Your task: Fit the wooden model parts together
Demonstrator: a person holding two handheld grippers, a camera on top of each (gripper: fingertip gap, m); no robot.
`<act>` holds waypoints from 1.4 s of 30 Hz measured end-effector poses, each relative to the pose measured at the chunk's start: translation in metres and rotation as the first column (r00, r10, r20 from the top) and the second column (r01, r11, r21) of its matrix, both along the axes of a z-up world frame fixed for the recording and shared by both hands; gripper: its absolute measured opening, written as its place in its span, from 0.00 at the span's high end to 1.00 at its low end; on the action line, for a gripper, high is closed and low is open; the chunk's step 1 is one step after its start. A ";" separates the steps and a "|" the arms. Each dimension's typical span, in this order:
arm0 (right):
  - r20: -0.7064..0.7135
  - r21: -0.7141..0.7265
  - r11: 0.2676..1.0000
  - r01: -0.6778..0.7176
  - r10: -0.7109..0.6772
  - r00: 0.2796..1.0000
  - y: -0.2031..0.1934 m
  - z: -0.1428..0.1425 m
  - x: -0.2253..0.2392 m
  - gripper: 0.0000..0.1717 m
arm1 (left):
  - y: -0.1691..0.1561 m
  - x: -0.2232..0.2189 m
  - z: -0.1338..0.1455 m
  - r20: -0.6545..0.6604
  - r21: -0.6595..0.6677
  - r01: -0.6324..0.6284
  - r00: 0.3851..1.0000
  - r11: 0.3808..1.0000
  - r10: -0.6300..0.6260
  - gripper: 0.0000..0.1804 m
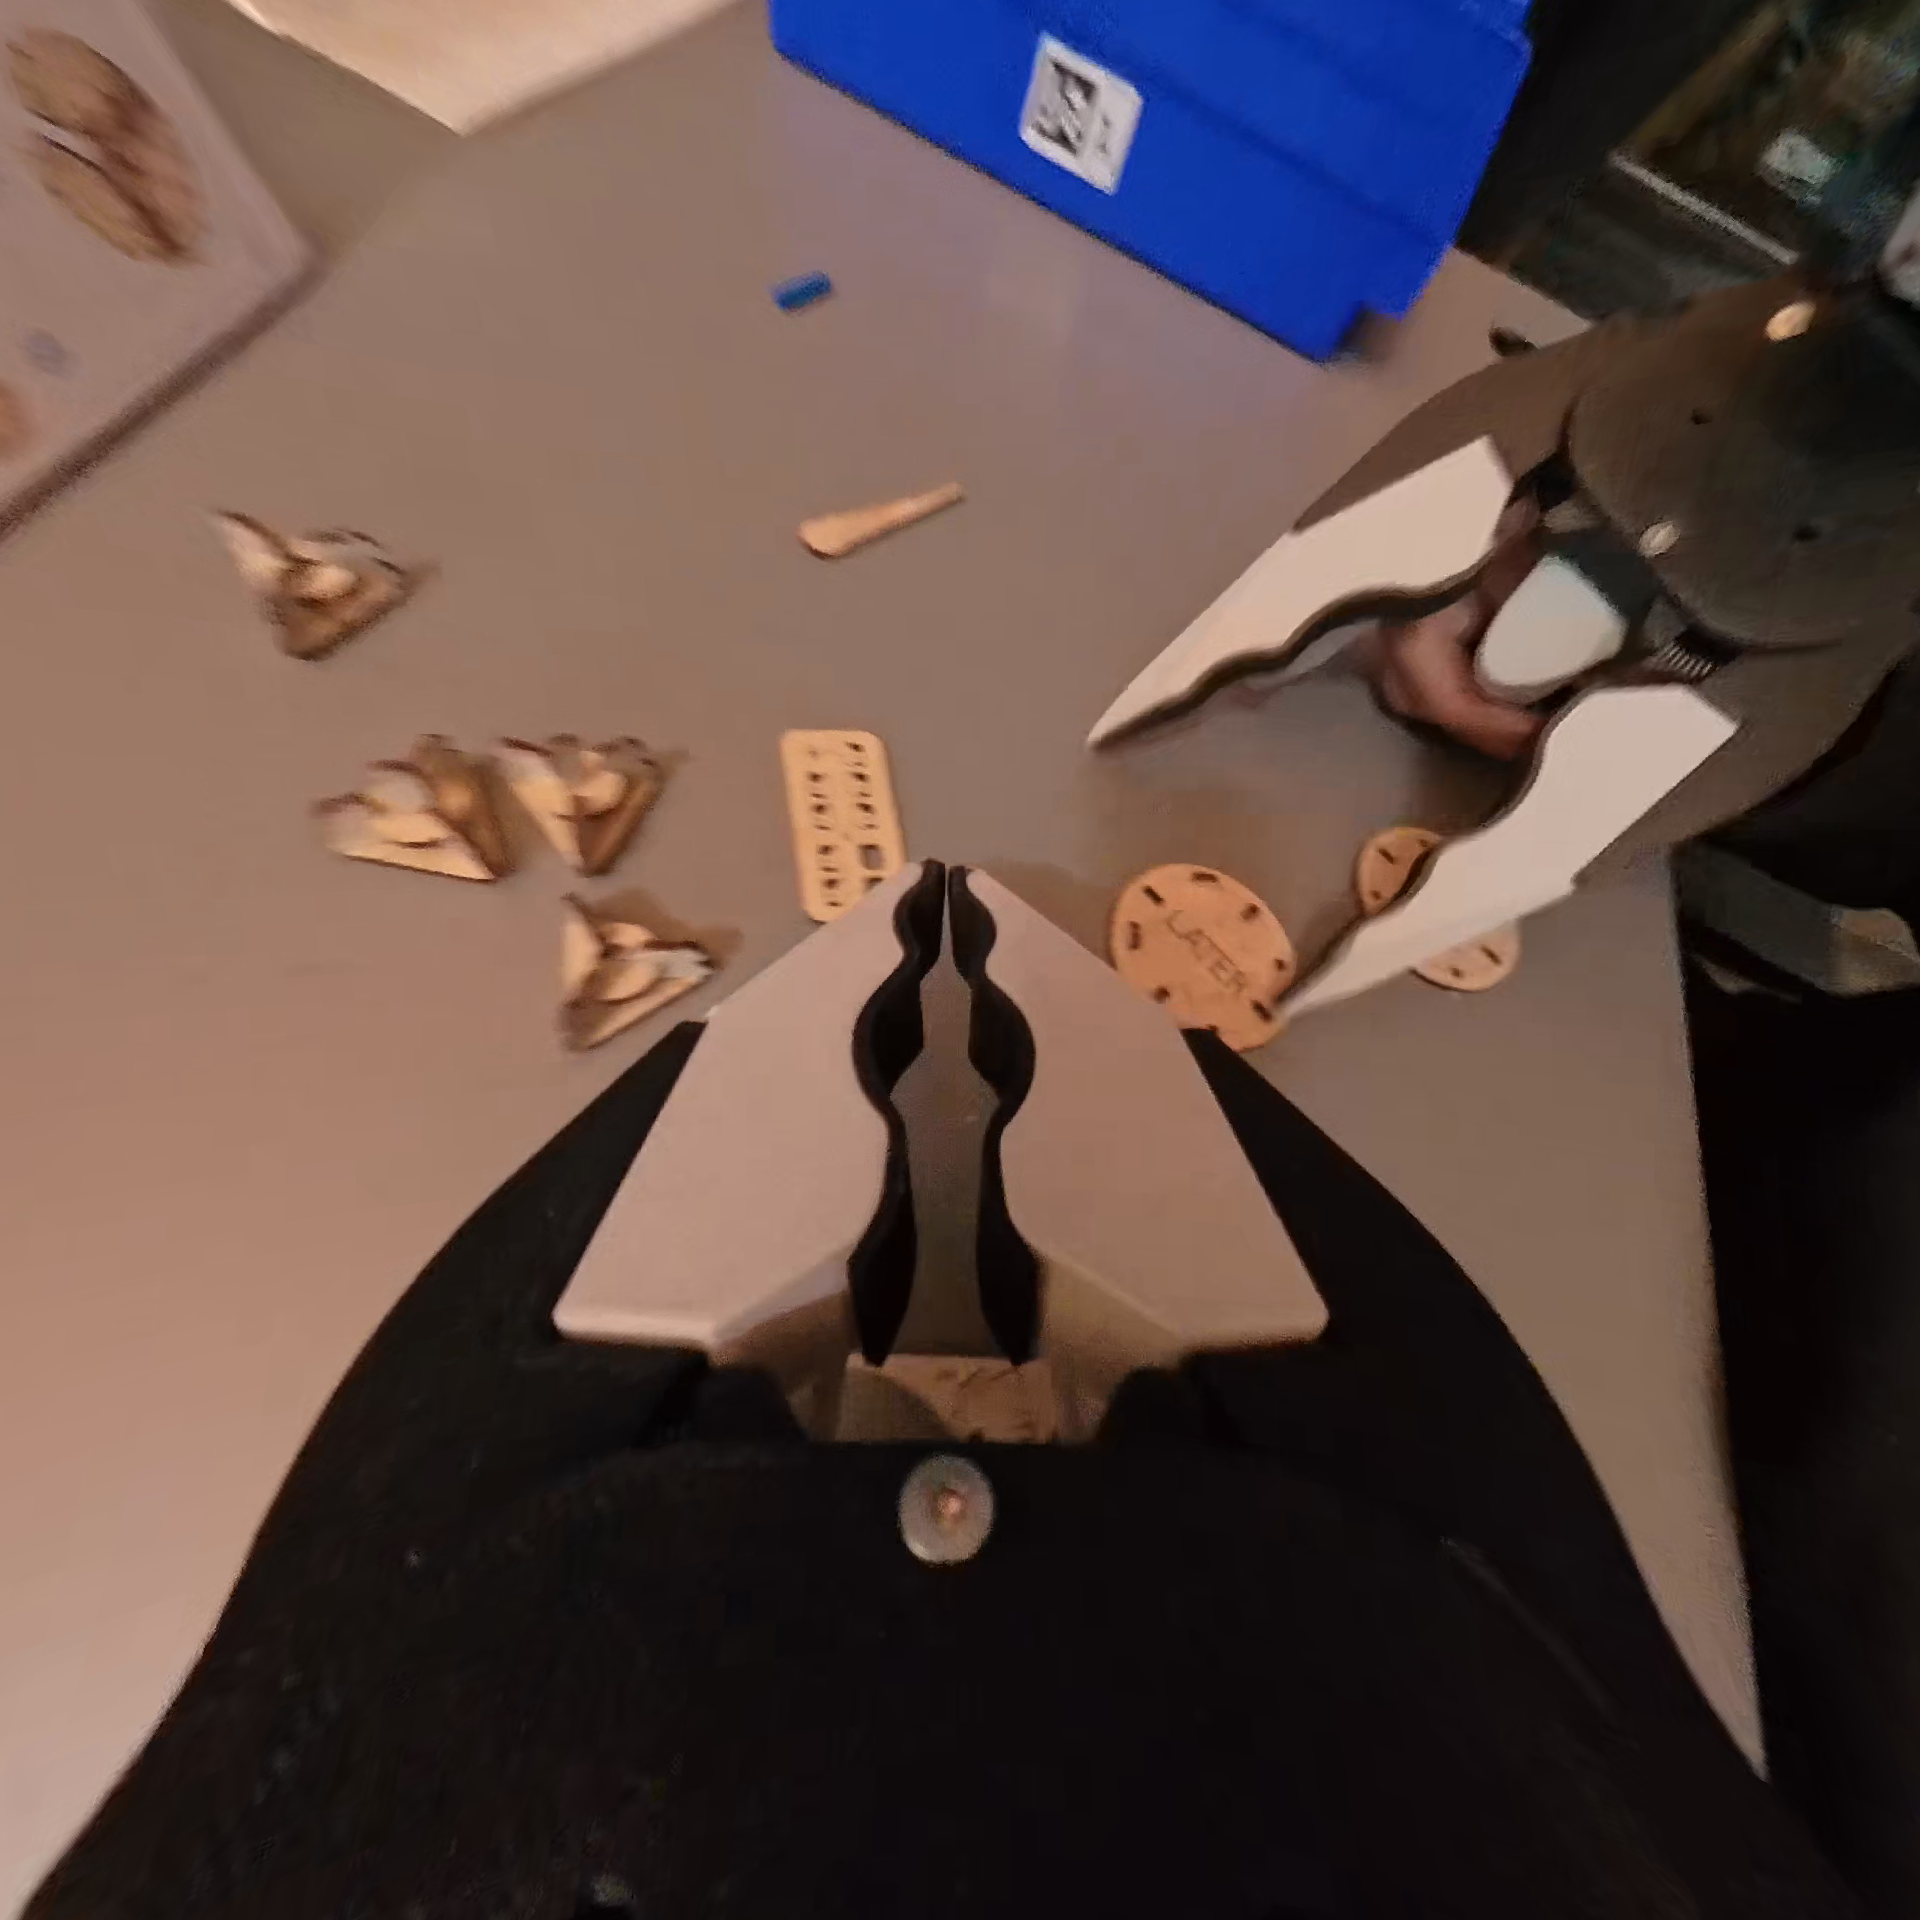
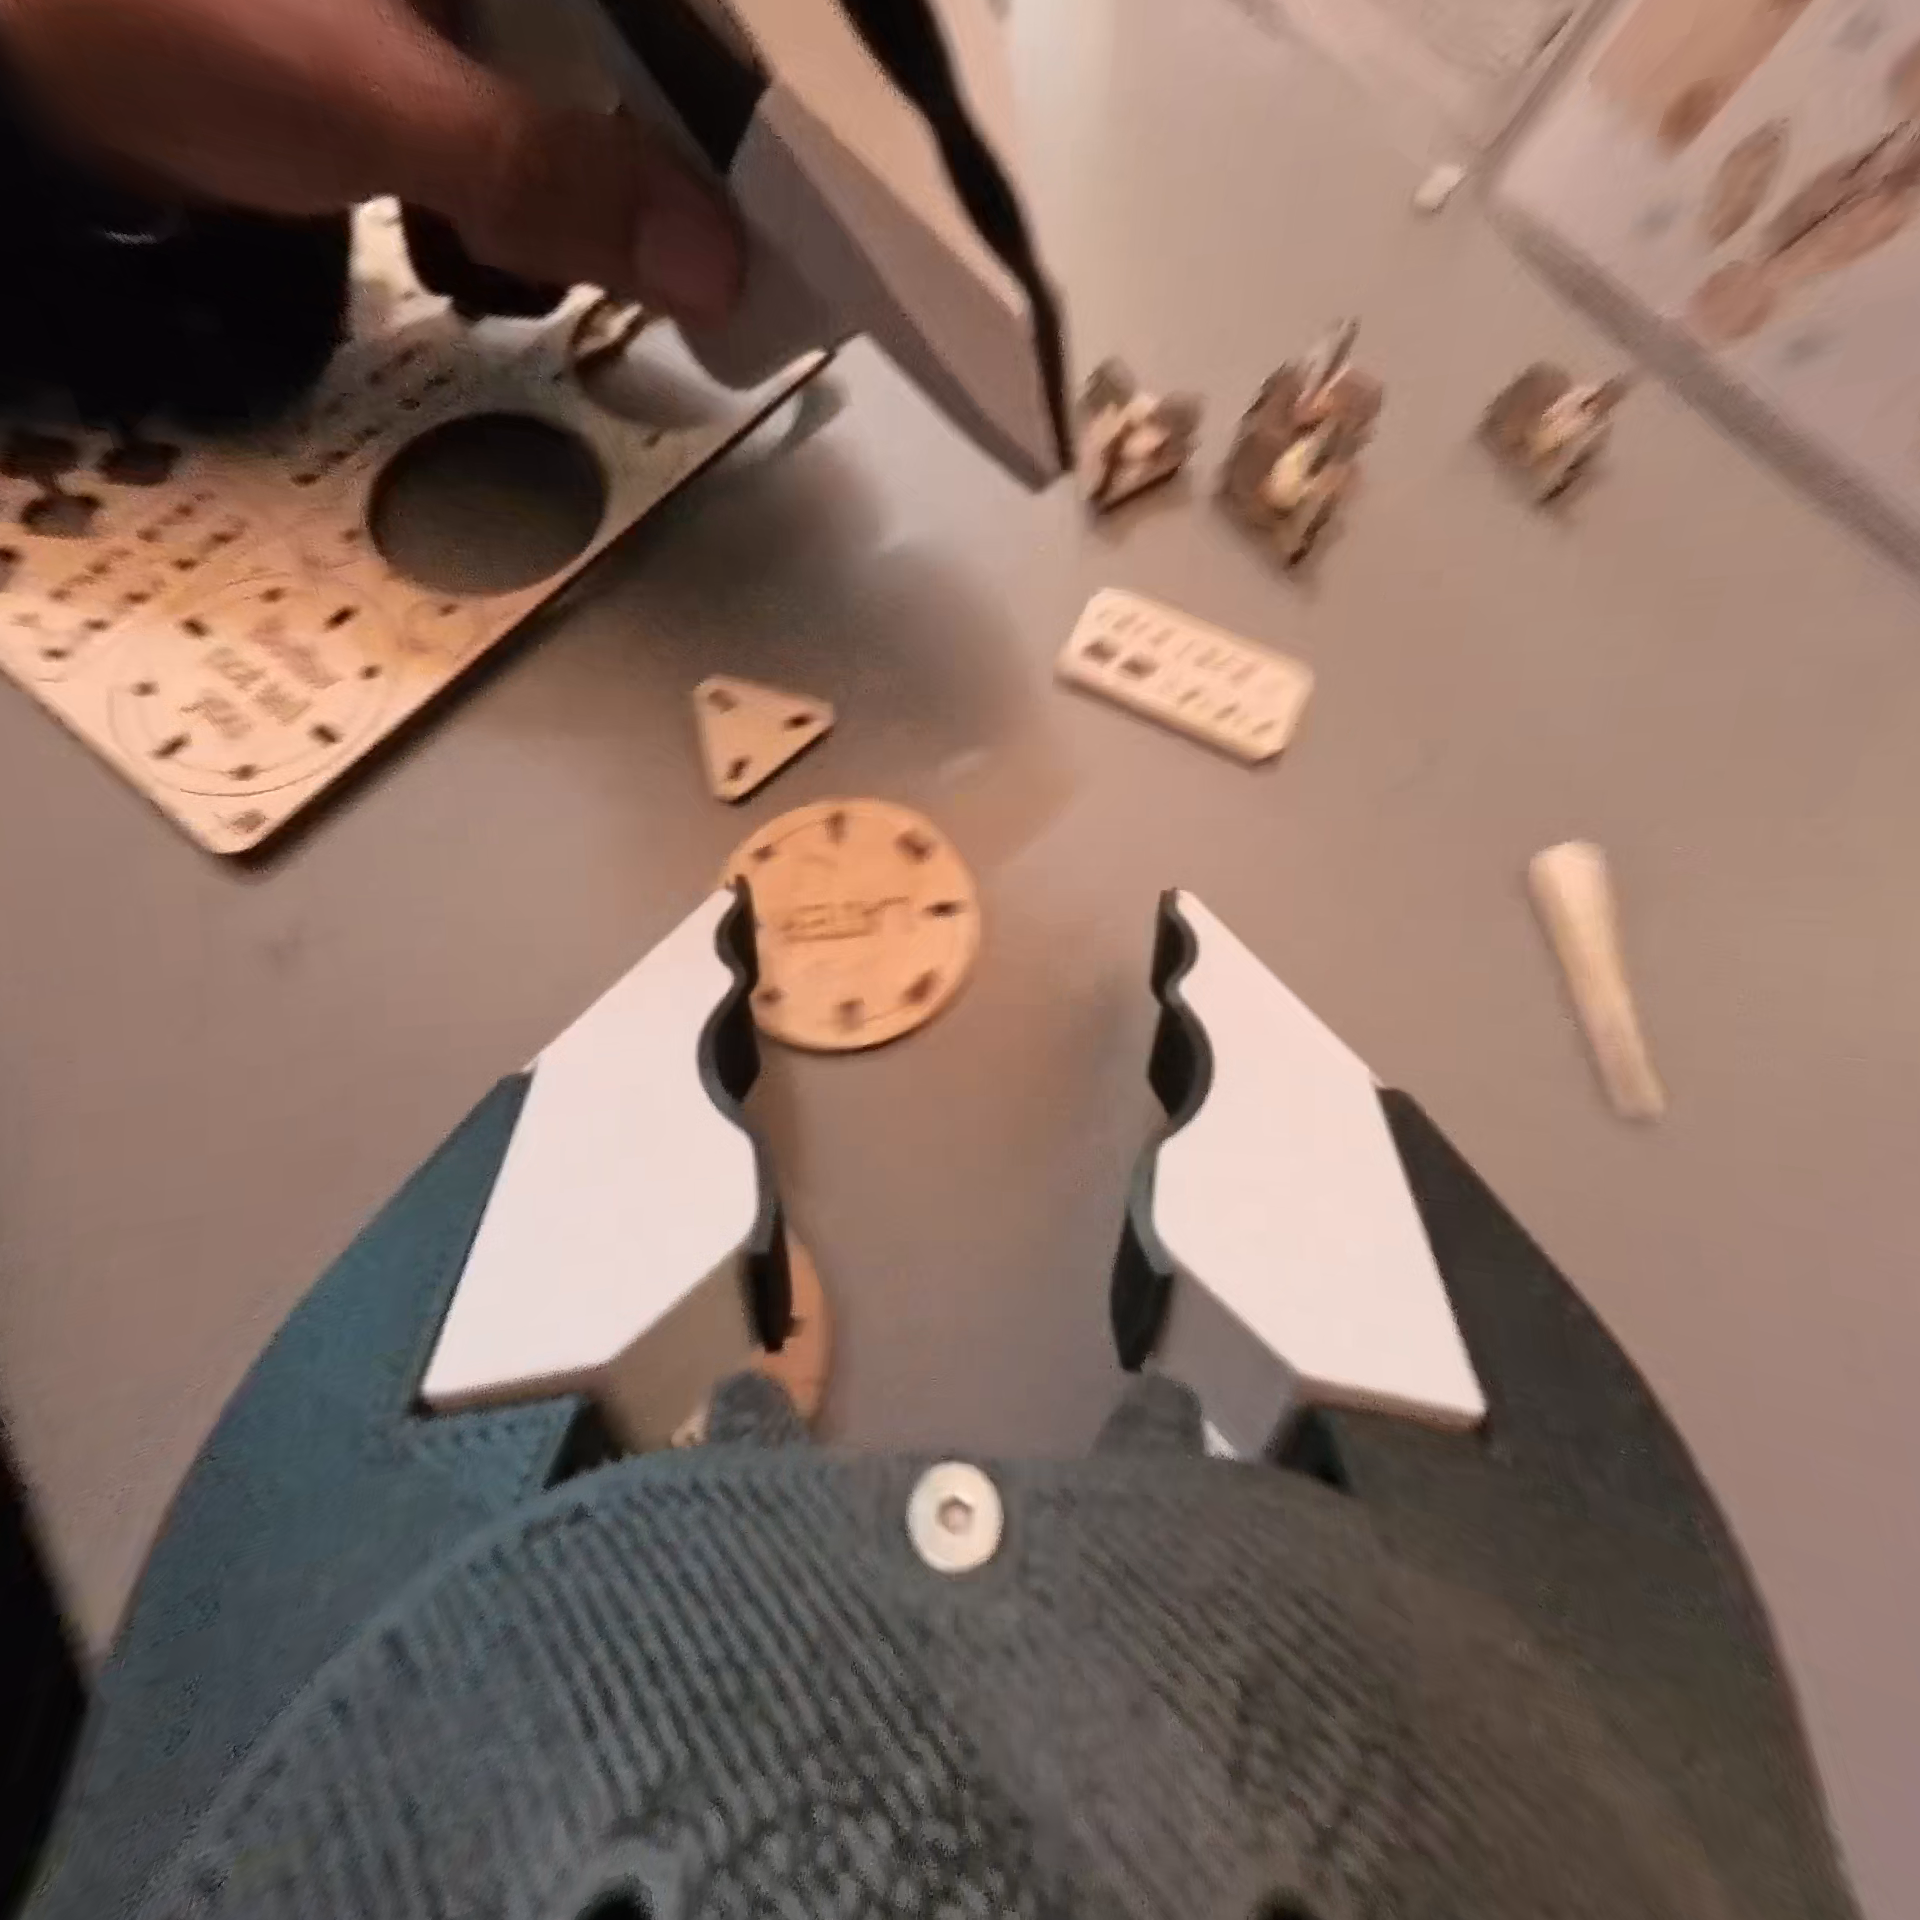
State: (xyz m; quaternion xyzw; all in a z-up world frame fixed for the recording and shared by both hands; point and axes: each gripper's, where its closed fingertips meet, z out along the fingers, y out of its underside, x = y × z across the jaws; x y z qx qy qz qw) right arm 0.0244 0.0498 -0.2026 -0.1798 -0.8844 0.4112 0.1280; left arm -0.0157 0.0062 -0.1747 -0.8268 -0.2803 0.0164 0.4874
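- Fingertips of the left gripper point(image 1: 943, 883) meet with nothing between them, poised over the grey table point(image 1: 623, 416) just short of a slotted wooden strip point(image 1: 831, 805).
- Jaws of the right gripper point(image 2: 951, 914) stand wide apart and bare; its left fingertip point(image 2: 732, 935) overlaps the edge of a round wooden disc point(image 2: 868, 935) lying flat on the table.
- Only the left wrist view shows two more discs point(image 1: 1392, 868) under the right gripper, a blue bin point(image 1: 1195, 156) at the far edge and a small blue piece point(image 1: 802, 291) near it.
- Only the right wrist view shows a triangular wooden plate point(image 2: 758, 732) just beyond the disc and a cut-out plywood sheet point(image 2: 260, 623) to the left.
- Both views show a tapered wooden stick point(image 2: 1595, 977) and blurred clusters of small wooden parts point(image 1: 499, 805) farther out.
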 end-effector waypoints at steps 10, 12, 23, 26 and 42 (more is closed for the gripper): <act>-0.217 -0.325 0.944 -0.046 -0.027 0.976 -0.003 0.076 -0.122 0.76 | -0.079 -0.049 0.041 -0.276 0.029 -0.307 0.912 0.951 0.303 0.96; -0.104 -0.394 0.918 -0.047 0.007 0.995 -0.001 0.065 -0.108 0.76 | -0.084 -0.052 0.039 -0.262 0.043 -0.316 0.912 0.948 0.316 0.96; -0.238 -0.315 0.949 -0.035 -0.043 0.970 0.008 0.058 -0.112 0.82 | -0.071 -0.048 0.023 -0.214 0.033 -0.253 0.943 0.967 0.254 0.95; -0.238 -0.259 0.964 -0.059 -0.005 0.971 0.002 0.049 -0.108 0.82 | -0.068 -0.047 0.021 -0.207 0.031 -0.240 0.948 0.970 0.241 0.95; 0.070 -0.056 0.986 -0.156 0.160 0.985 -0.023 -0.002 -0.079 0.61 | -0.045 -0.034 0.010 -0.150 0.038 -0.150 0.977 0.988 0.154 0.91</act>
